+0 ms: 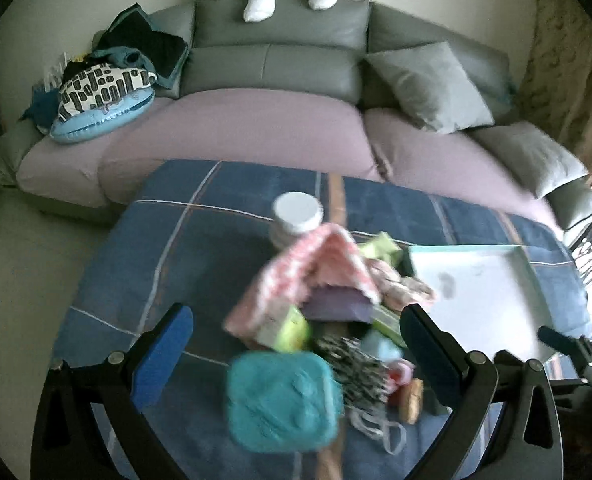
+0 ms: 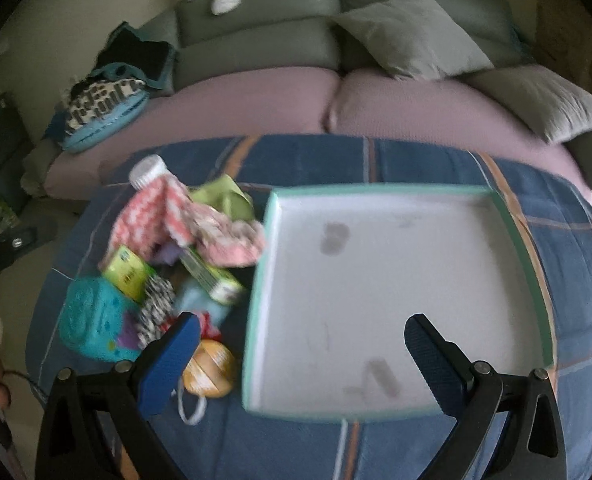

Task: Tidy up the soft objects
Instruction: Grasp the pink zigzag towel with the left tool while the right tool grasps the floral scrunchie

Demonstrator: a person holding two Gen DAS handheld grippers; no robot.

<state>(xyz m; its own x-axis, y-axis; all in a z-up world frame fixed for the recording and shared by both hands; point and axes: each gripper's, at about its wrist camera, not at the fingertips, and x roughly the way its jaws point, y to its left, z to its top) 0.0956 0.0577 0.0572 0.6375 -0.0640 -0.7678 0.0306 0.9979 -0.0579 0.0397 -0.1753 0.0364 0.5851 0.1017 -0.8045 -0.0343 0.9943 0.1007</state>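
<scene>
Start of sorting. A heap of soft things, among them a pink cloth [image 1: 319,264] and a teal cube [image 1: 282,398], is piled on the blue-covered desk [image 1: 184,232], just left of the tray [image 2: 379,410], in which nothing is seen. The left tool [image 1: 296,344] is held open over the heap; the right tool [image 2: 301,354] is open above the tray's near edge. A first grasp is judged next, calling for the left tool to be lowered and closed.

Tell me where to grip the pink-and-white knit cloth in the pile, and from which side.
Take the pink-and-white knit cloth at its raised fold, the peak where it tents over the purple block. Come from above with the left gripper, open and facing the pile. The ridge stands clear of the clutter, so the fingers can likely pinch across it; its lower edges lie among boxes and other soft items.
</scene>
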